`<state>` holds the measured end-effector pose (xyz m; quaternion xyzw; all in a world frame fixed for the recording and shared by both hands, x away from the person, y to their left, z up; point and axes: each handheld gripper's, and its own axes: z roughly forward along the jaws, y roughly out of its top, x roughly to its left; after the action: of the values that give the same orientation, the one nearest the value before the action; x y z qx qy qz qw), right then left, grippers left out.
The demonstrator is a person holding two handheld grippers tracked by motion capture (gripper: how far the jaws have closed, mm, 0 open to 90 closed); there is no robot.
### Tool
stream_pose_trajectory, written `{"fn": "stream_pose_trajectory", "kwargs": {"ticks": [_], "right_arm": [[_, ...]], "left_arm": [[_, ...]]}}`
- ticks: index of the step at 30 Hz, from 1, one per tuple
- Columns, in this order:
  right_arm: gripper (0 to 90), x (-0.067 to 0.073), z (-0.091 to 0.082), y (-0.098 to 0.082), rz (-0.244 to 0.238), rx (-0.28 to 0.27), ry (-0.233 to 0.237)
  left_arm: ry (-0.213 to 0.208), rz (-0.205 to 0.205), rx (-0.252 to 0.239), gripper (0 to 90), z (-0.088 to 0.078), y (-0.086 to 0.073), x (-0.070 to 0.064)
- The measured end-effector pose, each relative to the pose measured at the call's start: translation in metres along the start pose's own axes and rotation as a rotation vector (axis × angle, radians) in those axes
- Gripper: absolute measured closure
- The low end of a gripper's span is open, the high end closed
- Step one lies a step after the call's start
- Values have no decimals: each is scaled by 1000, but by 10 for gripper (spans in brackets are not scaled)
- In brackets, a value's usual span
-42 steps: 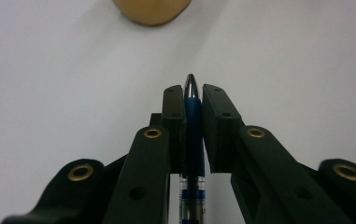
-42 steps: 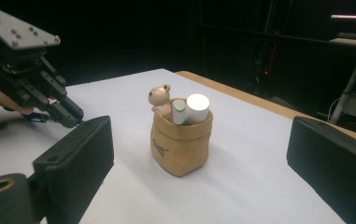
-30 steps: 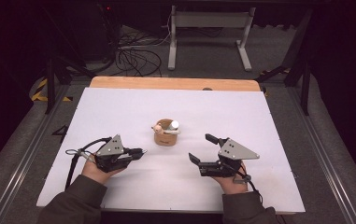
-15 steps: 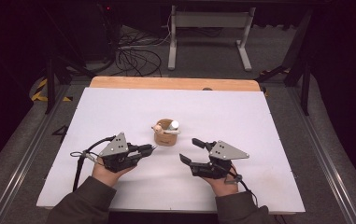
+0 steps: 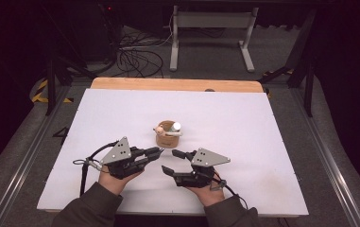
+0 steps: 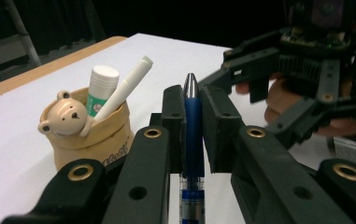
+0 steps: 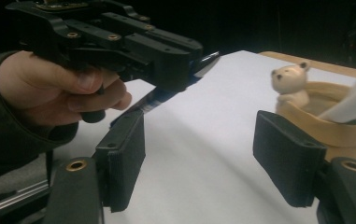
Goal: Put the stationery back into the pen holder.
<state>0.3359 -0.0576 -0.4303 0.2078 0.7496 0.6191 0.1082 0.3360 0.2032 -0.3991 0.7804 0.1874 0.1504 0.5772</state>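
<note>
My left gripper [image 6: 192,100] is shut on a blue pen [image 6: 192,126], which stands upright between its jaws with the grey tip past them. In the high view, my left gripper [image 5: 157,151] lies just left of my right gripper [image 5: 170,161], both in front of a tan pen holder [image 5: 167,135]. The holder [image 6: 96,140] has a small bear figure [image 6: 67,115] on its rim and holds a white tube [image 6: 103,82] and a white marker [image 6: 126,88]. My right gripper [image 7: 203,163] is open, nothing between its pads, and faces the left gripper [image 7: 119,42] and the pen's tip [image 7: 209,58].
The white mat [image 5: 244,123] covers a wooden table [image 5: 177,84]. A metal stand [image 5: 210,28] and cables [image 5: 135,56] are on the floor behind the table. Rails [image 5: 338,170] run along both sides.
Both hands have drawn together at the table's front middle: the left gripper moved right and the right gripper moved left. The holder has not moved.
</note>
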Motion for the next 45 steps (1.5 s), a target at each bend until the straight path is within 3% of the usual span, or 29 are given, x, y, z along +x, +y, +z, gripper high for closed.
{"fn": "stream_pose_trajectory", "kwargs": {"ticks": [10, 18, 33, 45], "right_arm": [[408, 14, 18, -4, 27, 12, 58], [434, 24, 29, -7, 45, 23, 87], [574, 31, 38, -9, 116, -11, 87], [741, 28, 38, -13, 161, -26, 99]], "left_arm": [[-6, -6, -57, 800, 1, 4, -8], [-25, -14, -73, 799, 2, 4, -11], [-52, -23, -105, 799, 2, 7, -16], [-60, -20, -111, 793, 1, 7, -15]]}}
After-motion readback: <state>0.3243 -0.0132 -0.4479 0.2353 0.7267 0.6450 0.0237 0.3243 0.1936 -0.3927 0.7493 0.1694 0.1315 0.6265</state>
